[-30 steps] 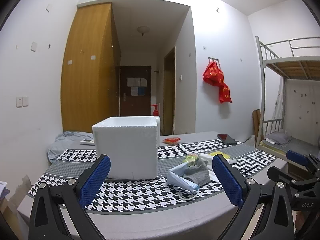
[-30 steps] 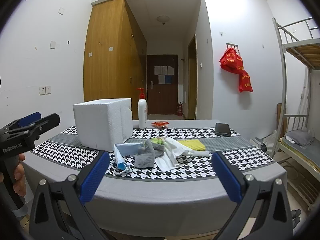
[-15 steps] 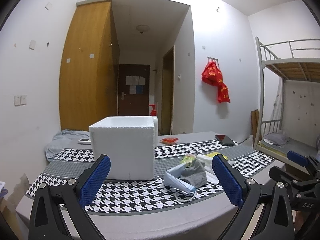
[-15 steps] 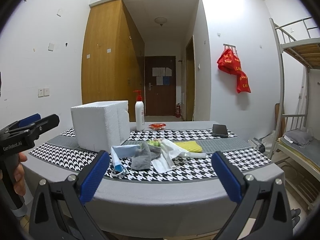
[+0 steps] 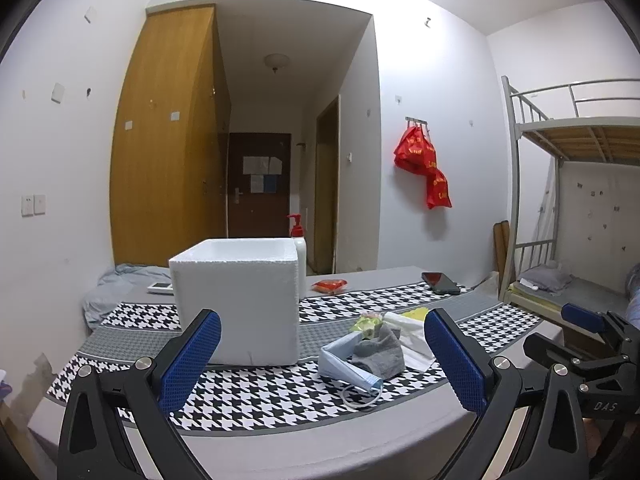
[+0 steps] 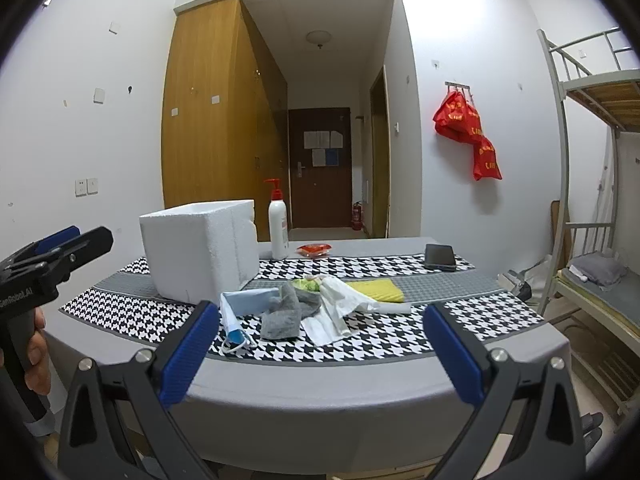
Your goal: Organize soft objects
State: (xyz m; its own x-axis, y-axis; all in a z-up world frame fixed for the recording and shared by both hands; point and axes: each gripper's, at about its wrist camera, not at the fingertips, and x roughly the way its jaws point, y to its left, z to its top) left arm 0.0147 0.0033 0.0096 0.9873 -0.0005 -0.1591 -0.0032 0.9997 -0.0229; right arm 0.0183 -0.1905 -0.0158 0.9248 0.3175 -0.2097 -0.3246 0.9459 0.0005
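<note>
Both grippers had backed slightly from the tabletop (image 6: 360,384) over the last second; approach not begun. Left gripper (image 5: 320,364) and right gripper (image 6: 320,356): jaws wide, empty. Heap of soft items, with grey knitted sock (image 6: 286,314) and light-blue face mask (image 6: 244,306), lay ahead between the right jaws. Open white foam box (image 5: 240,300) stood ahead of the left jaws.
</note>
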